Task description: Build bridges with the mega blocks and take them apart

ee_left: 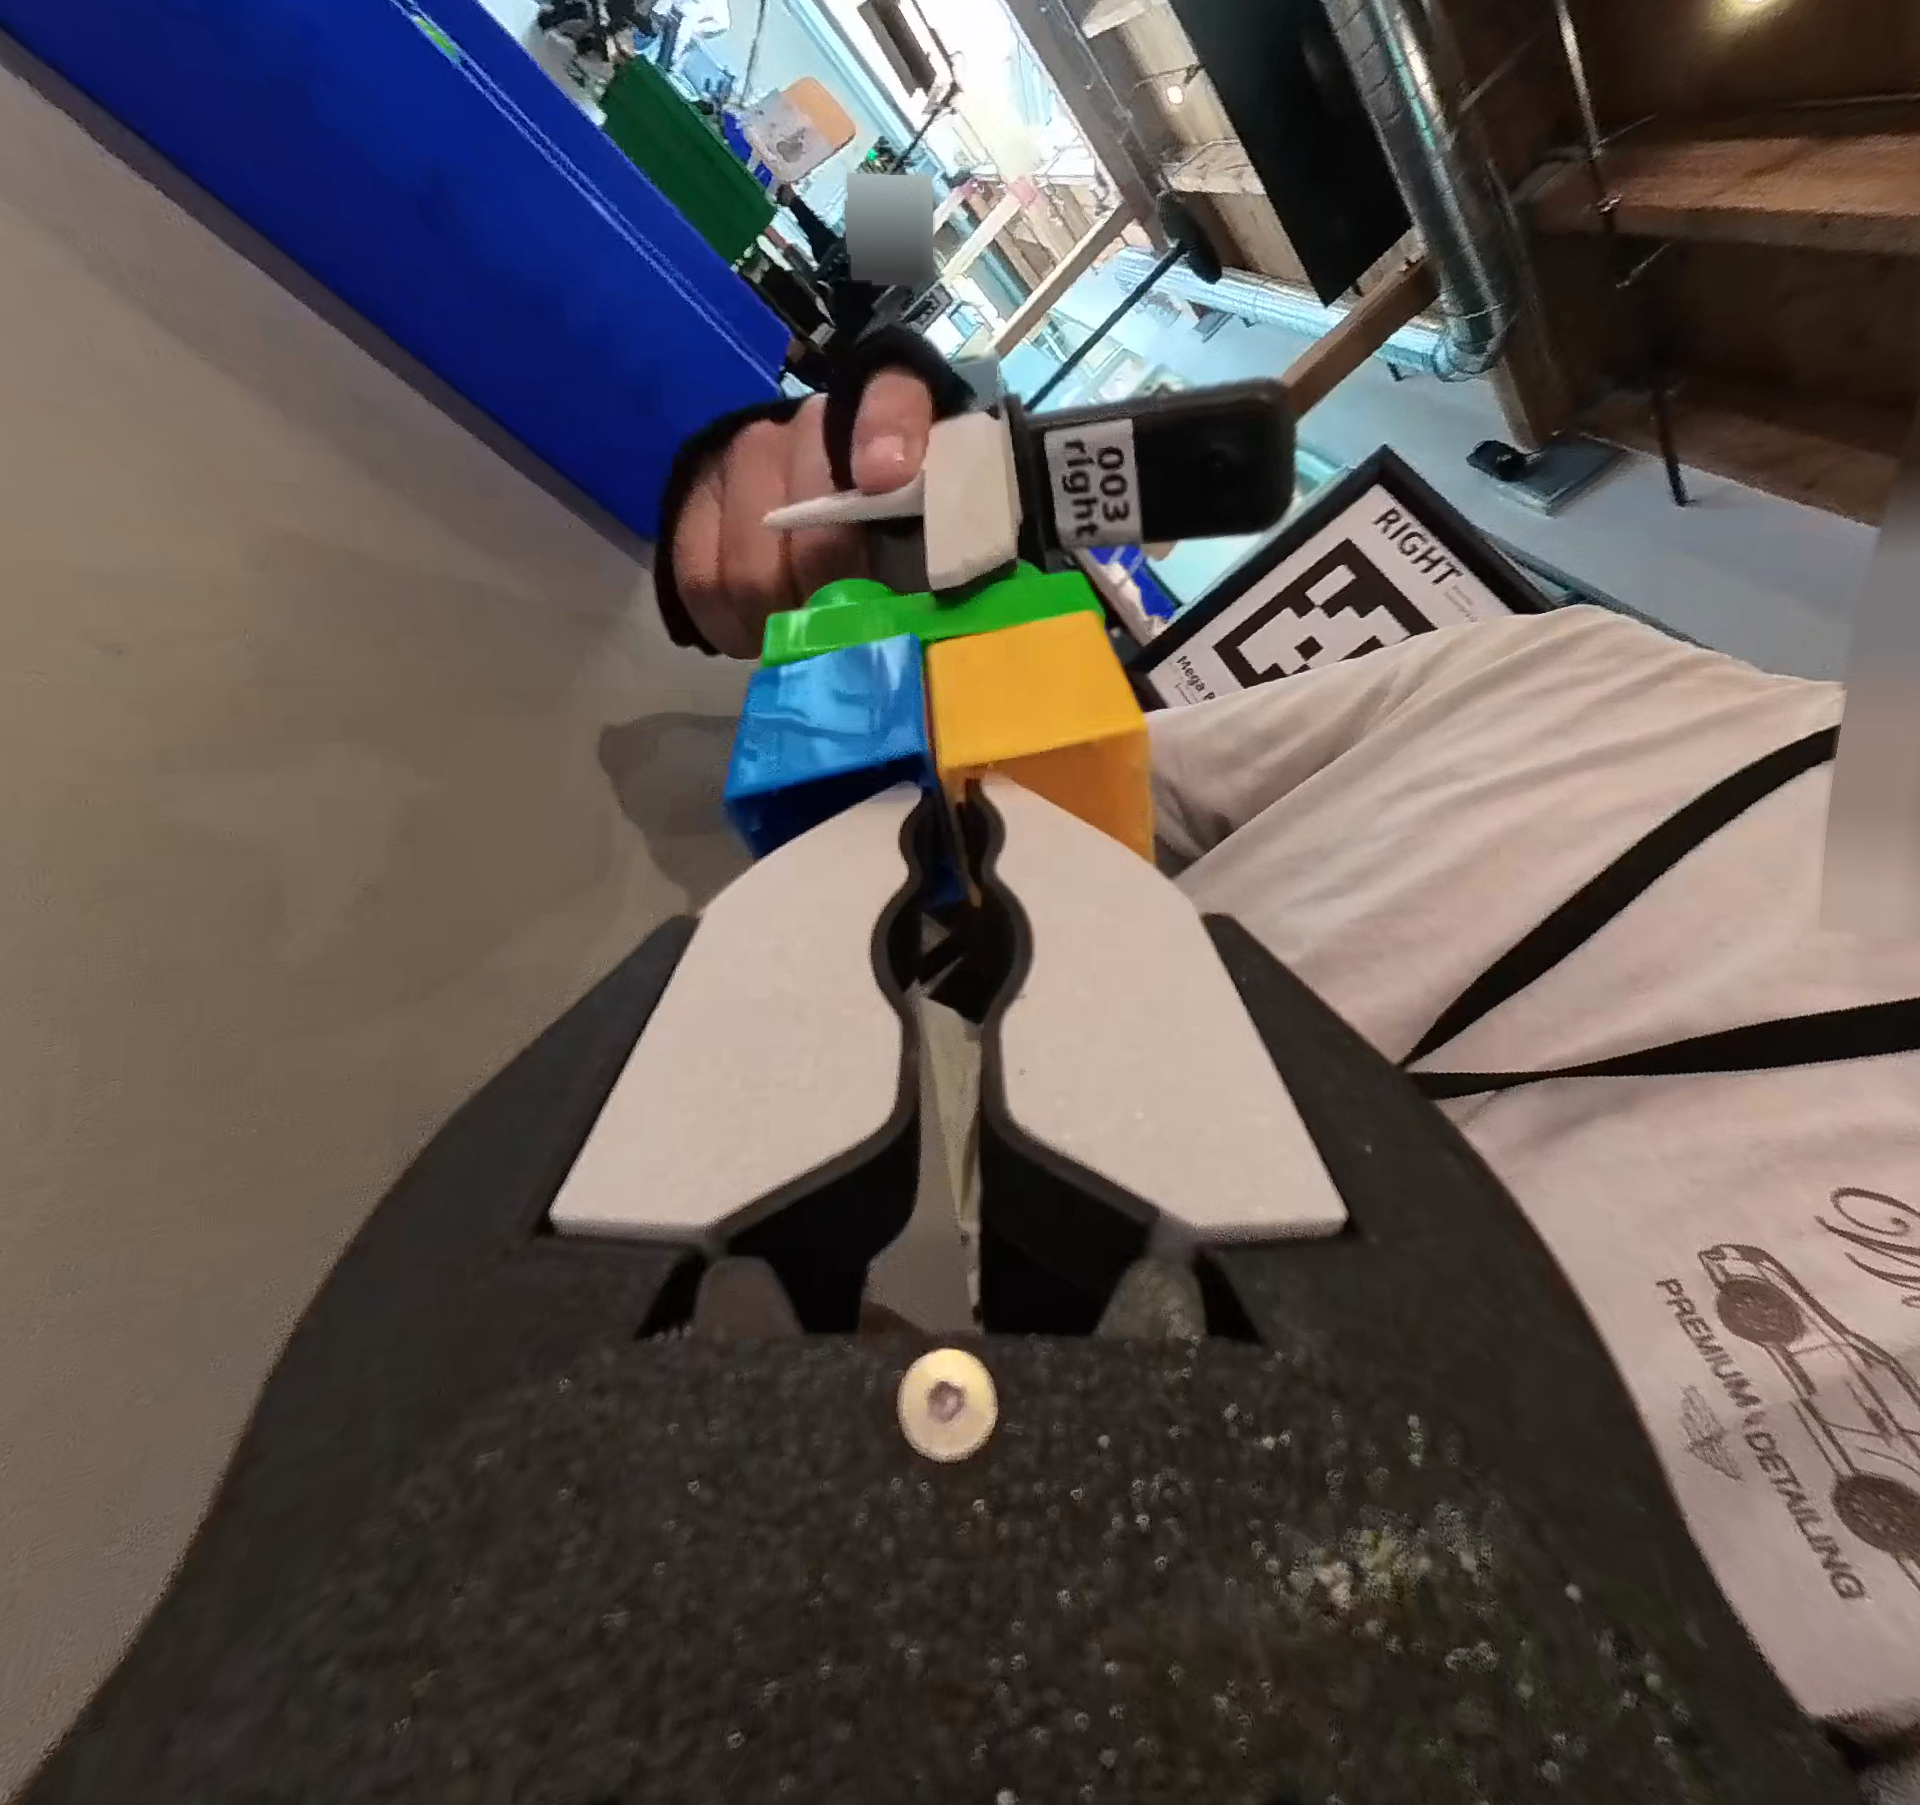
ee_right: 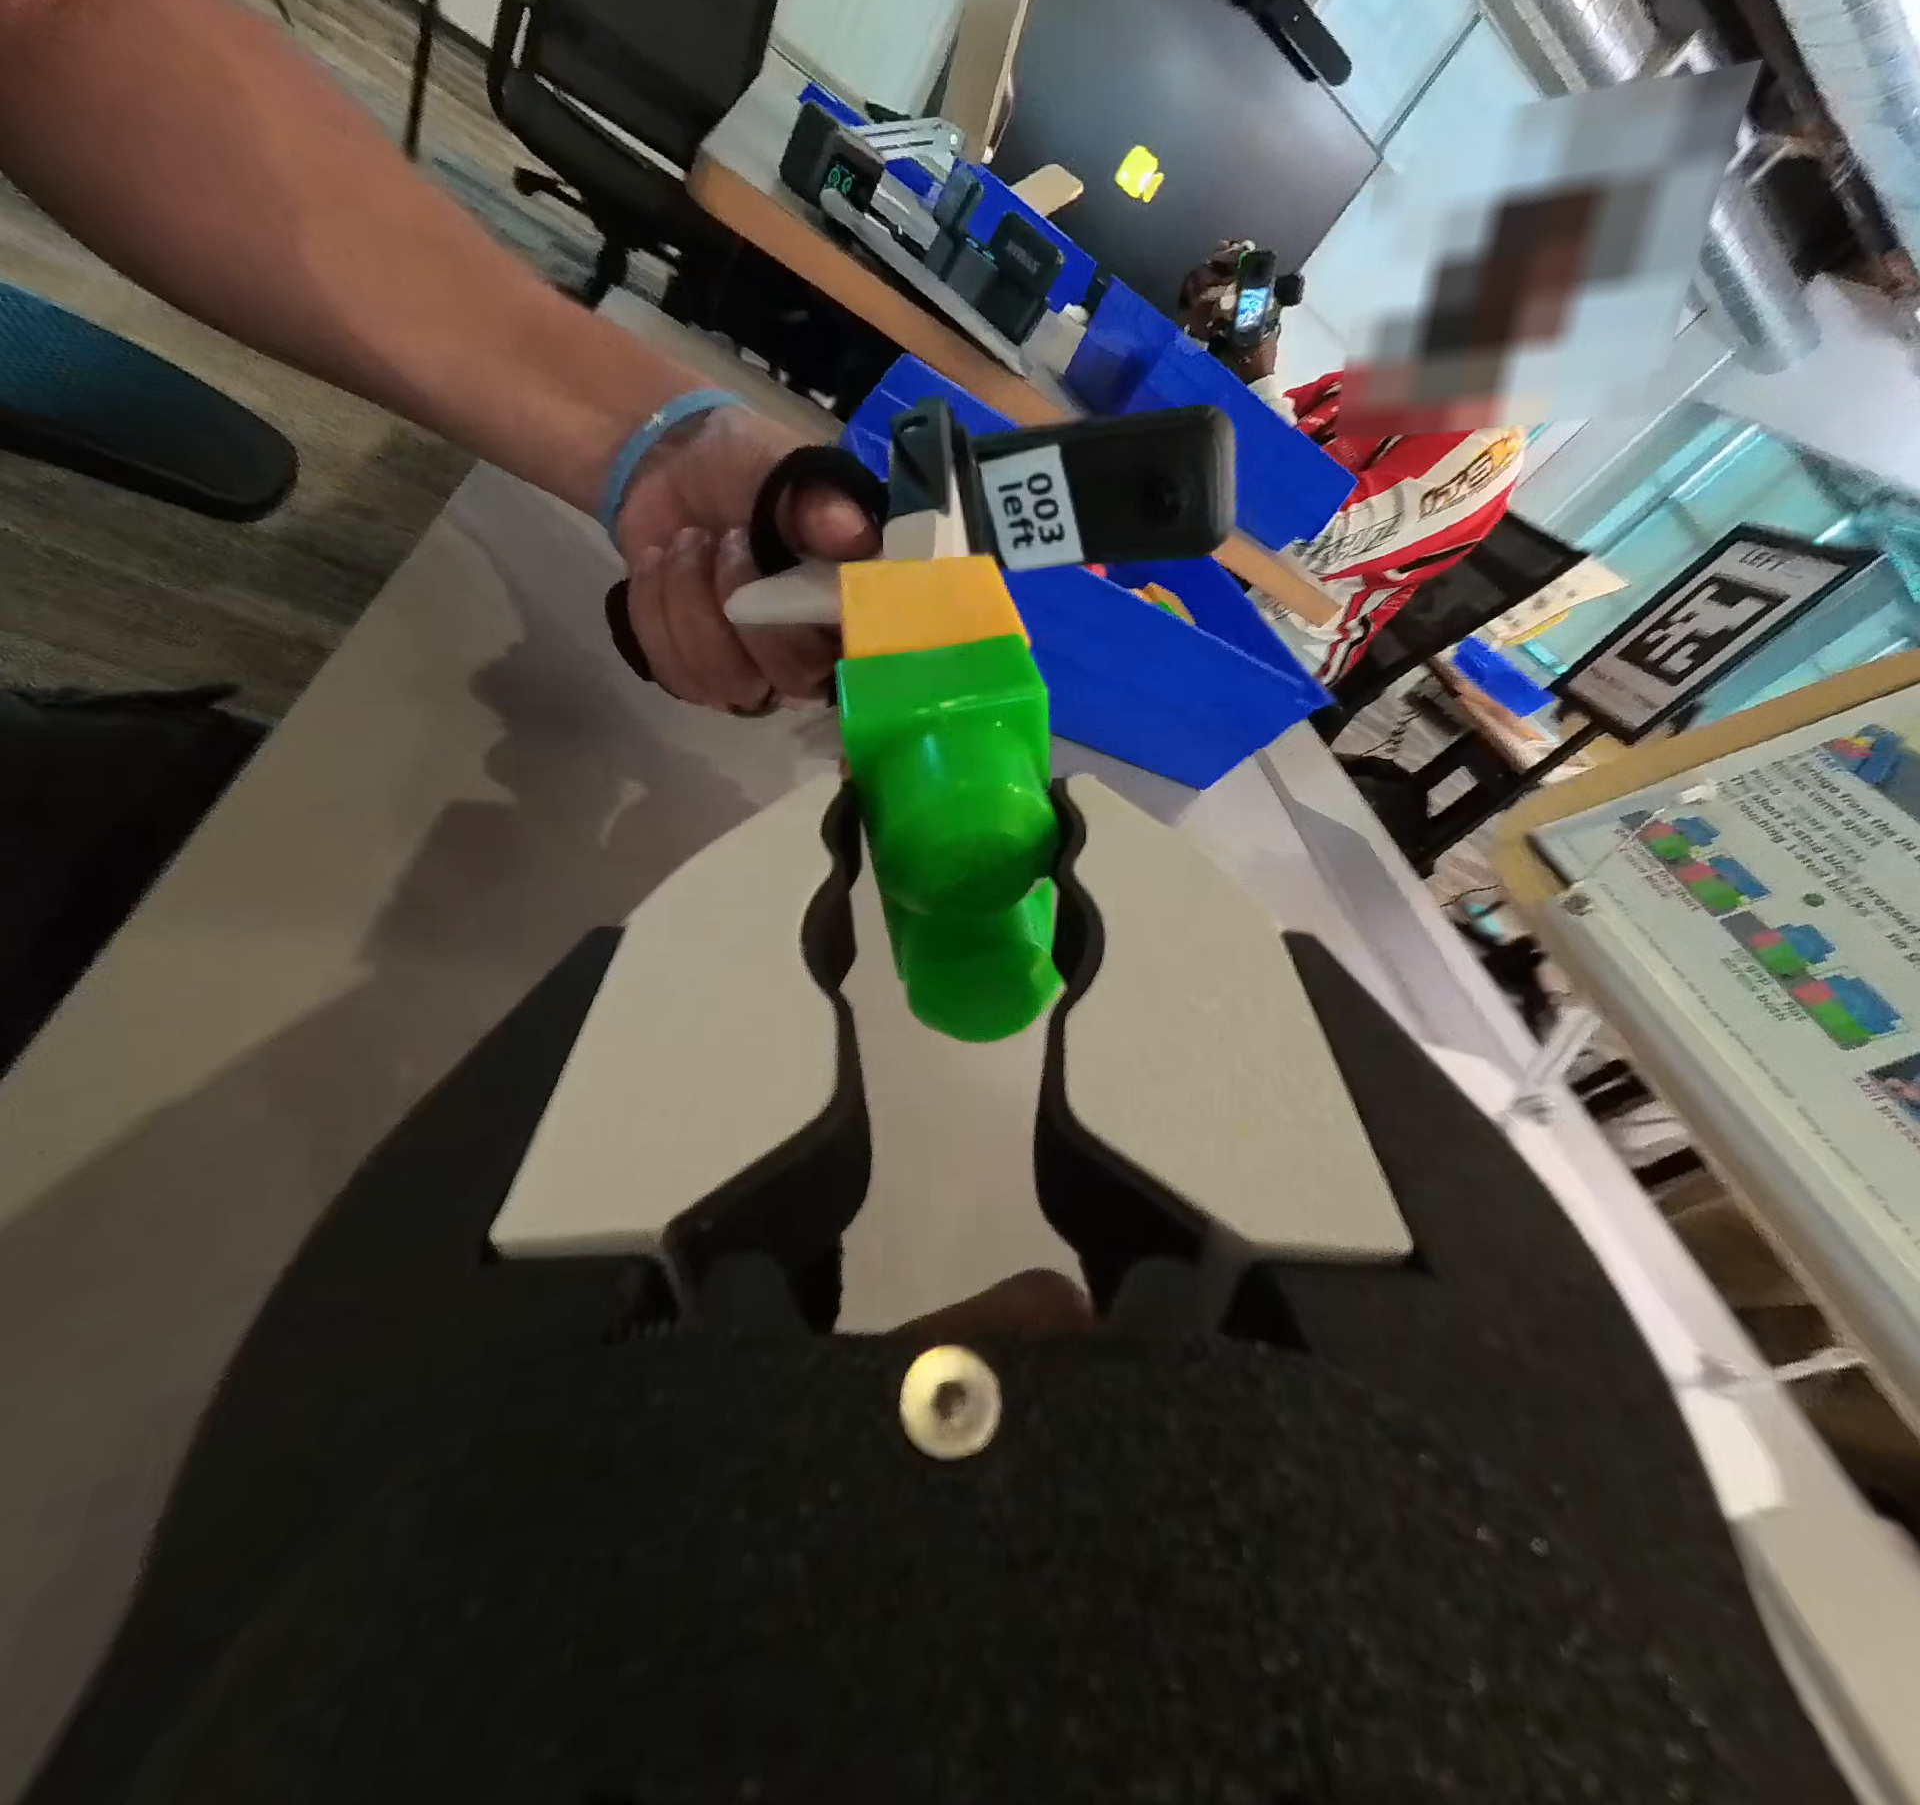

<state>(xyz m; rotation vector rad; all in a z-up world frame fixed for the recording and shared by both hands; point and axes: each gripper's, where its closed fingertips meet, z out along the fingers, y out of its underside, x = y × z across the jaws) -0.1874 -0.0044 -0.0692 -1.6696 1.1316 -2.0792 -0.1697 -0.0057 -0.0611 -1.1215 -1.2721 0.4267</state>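
A small bridge is held in the air between both grippers: a green block (ee_left: pixel 997 602) joined to a blue block (ee_left: pixel 831 747) and a yellow block (ee_left: pixel 1039 716) side by side. My left gripper (ee_left: pixel 956 805) is shut on the seam where blue and yellow meet, their hollow undersides facing it. My right gripper (ee_right: pixel 956 820) is shut on the green block (ee_right: pixel 956 799) around its studs, with the yellow block (ee_right: pixel 925 607) beyond. The right gripper (ee_left: pixel 935 550) also shows in the left wrist view, and the left gripper (ee_right: pixel 862 581) in the right wrist view.
A grey table (ee_left: pixel 208 716) lies below the blocks. A blue bin (ee_right: pixel 1143 675) stands at its far side, also in the left wrist view (ee_left: pixel 364 145). A framed marker card (ee_left: pixel 1340 602) and an instruction sheet (ee_right: pixel 1745 924) are nearby. The person's shirt (ee_left: pixel 1455 924) is close on the right.
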